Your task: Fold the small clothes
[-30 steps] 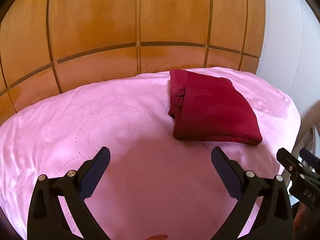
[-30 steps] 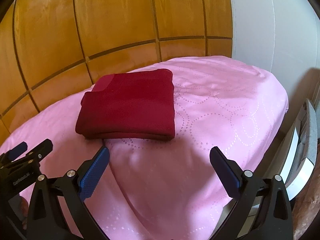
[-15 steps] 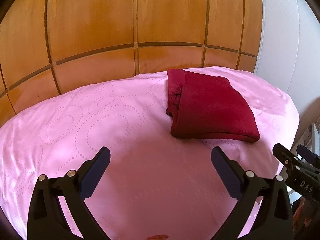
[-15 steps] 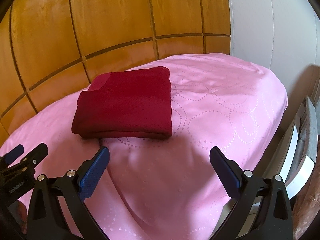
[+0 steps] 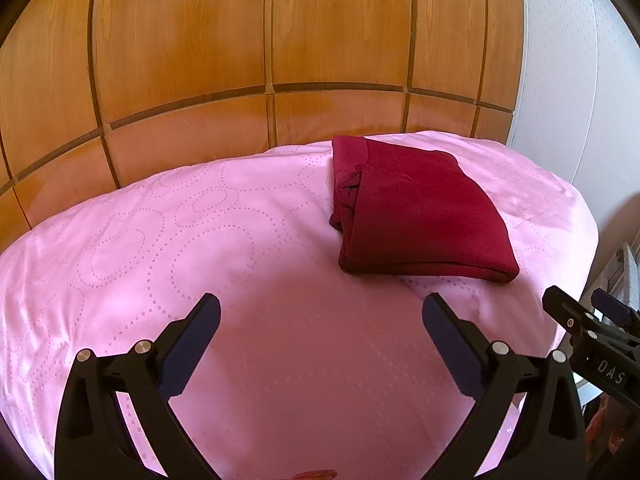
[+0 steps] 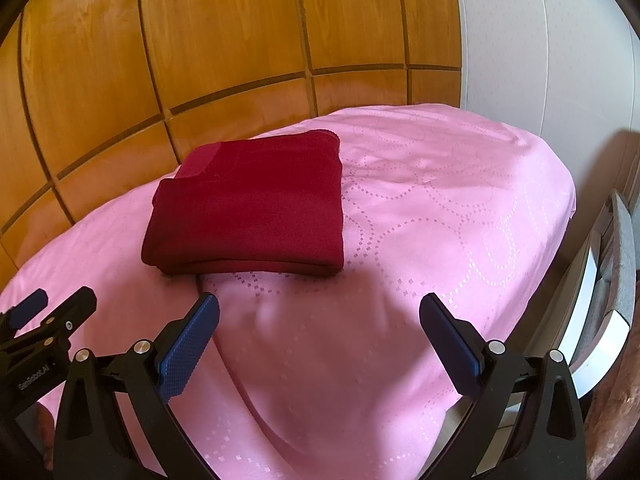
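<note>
Nearest the cameras, the left gripper [image 5: 320, 322] and the right gripper [image 6: 319, 320] both hover with jaws spread wide and empty above the near part of the pink bedspread [image 5: 168, 248], neither touching the cloth. Farther back on the bedspread lies the dark red garment [image 6: 248, 204], folded into a neat rectangle. Behind the bedspread stands a wooden panelled wall [image 5: 280, 40].
</note>
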{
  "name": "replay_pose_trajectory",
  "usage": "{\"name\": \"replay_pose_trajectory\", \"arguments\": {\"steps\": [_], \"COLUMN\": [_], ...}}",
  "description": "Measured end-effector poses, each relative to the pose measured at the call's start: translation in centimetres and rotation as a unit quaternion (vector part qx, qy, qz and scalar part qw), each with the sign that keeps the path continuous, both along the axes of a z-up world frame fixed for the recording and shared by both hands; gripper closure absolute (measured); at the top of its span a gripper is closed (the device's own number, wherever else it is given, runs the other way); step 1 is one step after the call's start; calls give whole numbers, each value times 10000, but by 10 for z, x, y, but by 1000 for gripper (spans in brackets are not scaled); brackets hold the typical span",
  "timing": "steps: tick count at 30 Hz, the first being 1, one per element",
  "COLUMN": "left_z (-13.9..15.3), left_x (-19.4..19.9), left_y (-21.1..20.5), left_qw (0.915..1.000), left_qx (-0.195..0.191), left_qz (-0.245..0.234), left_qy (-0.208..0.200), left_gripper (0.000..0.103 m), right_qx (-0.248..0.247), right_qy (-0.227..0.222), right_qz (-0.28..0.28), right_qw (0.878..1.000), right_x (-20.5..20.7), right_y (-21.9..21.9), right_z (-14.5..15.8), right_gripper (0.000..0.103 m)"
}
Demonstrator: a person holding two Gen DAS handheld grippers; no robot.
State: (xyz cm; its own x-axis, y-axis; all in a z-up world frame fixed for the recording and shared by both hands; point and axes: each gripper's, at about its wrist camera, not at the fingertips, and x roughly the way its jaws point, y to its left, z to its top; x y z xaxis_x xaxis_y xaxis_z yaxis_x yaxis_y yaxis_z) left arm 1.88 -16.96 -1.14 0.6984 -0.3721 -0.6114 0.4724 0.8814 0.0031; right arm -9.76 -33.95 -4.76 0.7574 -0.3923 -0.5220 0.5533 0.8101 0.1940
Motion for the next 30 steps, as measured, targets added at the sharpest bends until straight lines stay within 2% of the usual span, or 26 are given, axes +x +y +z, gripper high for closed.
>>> {"name": "replay_pose_trajectory", "arguments": {"steps": [30], "left_z": [-5], "left_x": [3], "left_y": [0], "left_qw": [9999], "left_qx": [3], "left_qz": [30], "left_qy": [130], "left_gripper": [2], "right_qx": [-5], "right_qy": [43], "right_qz": [19], "right_qw": [10000], "right_x": [3], "right_y": [1], "right_z": [-2], "right_gripper": [4]}}
